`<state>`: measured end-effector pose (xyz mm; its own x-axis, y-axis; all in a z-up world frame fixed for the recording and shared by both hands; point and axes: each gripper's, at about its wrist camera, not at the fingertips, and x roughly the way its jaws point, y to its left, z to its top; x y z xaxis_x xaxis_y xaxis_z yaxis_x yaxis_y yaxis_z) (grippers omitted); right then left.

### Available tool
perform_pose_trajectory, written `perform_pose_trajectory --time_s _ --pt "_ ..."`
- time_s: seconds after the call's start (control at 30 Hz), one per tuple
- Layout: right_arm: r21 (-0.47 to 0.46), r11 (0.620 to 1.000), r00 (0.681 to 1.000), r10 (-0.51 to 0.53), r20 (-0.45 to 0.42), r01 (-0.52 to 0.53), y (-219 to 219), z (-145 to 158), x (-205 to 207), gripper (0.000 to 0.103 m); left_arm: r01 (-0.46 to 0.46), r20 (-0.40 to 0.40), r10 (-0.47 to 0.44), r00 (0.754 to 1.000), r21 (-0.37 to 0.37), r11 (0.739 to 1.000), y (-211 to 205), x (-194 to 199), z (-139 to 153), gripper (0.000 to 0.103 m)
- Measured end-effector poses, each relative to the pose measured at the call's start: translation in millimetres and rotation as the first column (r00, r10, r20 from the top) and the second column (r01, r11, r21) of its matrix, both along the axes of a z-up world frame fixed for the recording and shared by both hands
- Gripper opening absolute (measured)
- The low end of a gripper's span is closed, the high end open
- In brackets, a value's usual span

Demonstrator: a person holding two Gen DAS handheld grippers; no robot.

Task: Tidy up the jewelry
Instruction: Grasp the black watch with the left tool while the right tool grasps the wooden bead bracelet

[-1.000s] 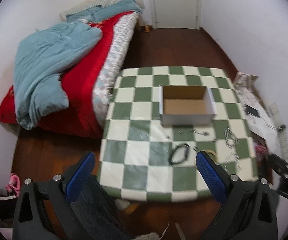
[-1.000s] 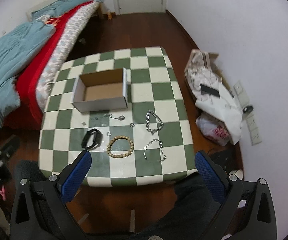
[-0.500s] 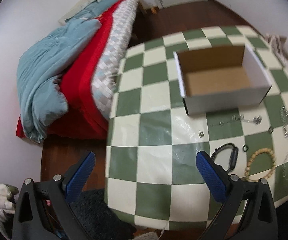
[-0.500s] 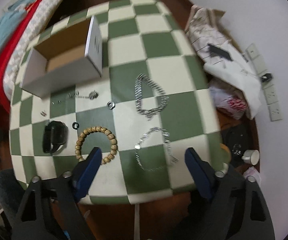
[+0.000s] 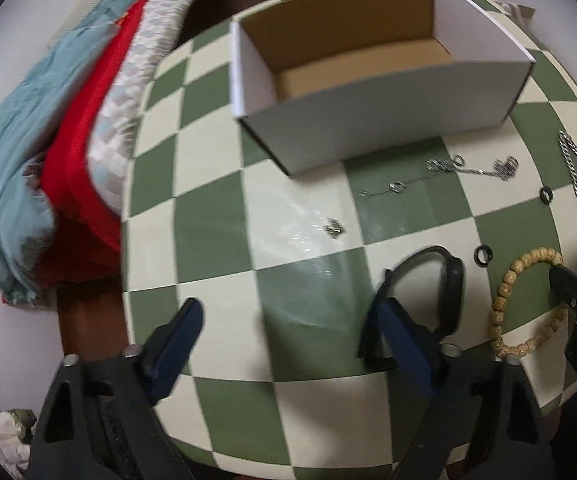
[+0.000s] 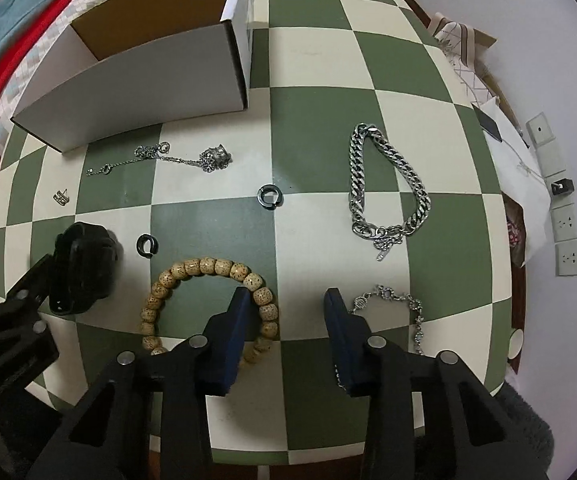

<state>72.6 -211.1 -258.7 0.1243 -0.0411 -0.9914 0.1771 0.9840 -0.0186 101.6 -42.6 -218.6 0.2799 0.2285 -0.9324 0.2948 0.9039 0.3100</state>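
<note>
An open white cardboard box (image 5: pixel 368 120) with a brown inside stands on the checkered table (image 5: pixel 216 232). My left gripper (image 5: pixel 288 316) is open low over the table's near edge, and its right finger overlaps the black band (image 5: pixel 450 280). My right gripper (image 6: pixel 288 308) is open, its jaws straddling the right side of the wooden bead bracelet (image 6: pixel 204 266). Its left finger sits inside the loop. A thin silver bracelet (image 6: pixel 402 300) lies just right of its right finger. The black band (image 6: pixel 84 268) is at the left, under the left gripper's tip.
A thick silver chain (image 6: pixel 388 184), two black rings (image 6: pixel 270 196) (image 6: pixel 146 245), a thin chain with a charm (image 6: pixel 192 158) and a small earring (image 6: pixel 61 198) lie on the table. A bed (image 5: pixel 68 140) stands left; bags (image 6: pixel 488 120) lie on the floor at the right.
Both grippers have dropped close to the table. The right gripper's jaws have narrowed around the bead bracelet. The left gripper has moved in to the black band.
</note>
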Motion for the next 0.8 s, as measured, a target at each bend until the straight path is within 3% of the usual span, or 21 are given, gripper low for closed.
perform_pose_trajectory --time_s 0.07,0.13,0.27,0.33,0.43,0.47,0.5,0.53,0.8 --pt "0.003 1.0 1.0 -0.003 -0.01 0.003 -1.9 -0.6 -1.0 0.037 0.002 -0.021 -0.003 1.0 -0.02 1.0 -1.6 1.2 -5.1 0.075" --pt "0.005 1.0 1.0 -0.005 -0.015 0.005 -4.3 -0.6 -3.4 0.037 0.0 -0.045 -0.002 0.999 -0.046 0.999 -2.3 1.5 -10.7 0.056" --pt "0.007 1.0 1.0 -0.005 -0.023 0.005 -11.4 3.1 -4.7 0.037 -0.001 -0.044 -0.003 0.999 -0.099 0.995 -4.9 1.8 -11.8 0.037" --pt "0.002 1.0 1.0 -0.003 -0.023 0.003 -12.9 4.3 -4.0 0.037 -0.003 -0.072 -0.009 0.997 -0.167 0.986 -6.4 2.1 -12.1 0.011" --pt "0.003 1.0 1.0 0.001 -0.008 -0.001 -8.8 8.1 -7.0 0.034 -0.001 -0.06 -0.008 0.998 -0.161 0.987 -9.3 0.5 -12.8 0.007" --pt "0.005 1.0 1.0 0.007 -0.003 -0.007 -6.8 9.1 -7.8 0.029 -0.008 -0.058 -0.002 0.998 -0.163 0.987 -9.9 -1.2 -12.5 0.006" --pt "0.002 1.0 1.0 0.011 0.001 -0.011 -5.6 9.5 -7.4 0.012 -0.02 -0.059 0.01 0.998 -0.167 0.986 -8.2 -2.3 -12.2 0.006" --pt "0.005 1.0 1.0 0.009 -0.001 -0.009 -4.8 10.2 -7.9 0.01 -0.03 -0.061 0.02 0.998 -0.172 0.985 -6.1 -3.7 -11.3 0.005" --pt "0.107 0.993 0.996 -0.06 0.061 0.053 -13.5 32.4 -14.2 0.01 -0.077 -0.026 0.074 0.997 -0.199 0.977 15.2 -19.0 15.7 0.003"
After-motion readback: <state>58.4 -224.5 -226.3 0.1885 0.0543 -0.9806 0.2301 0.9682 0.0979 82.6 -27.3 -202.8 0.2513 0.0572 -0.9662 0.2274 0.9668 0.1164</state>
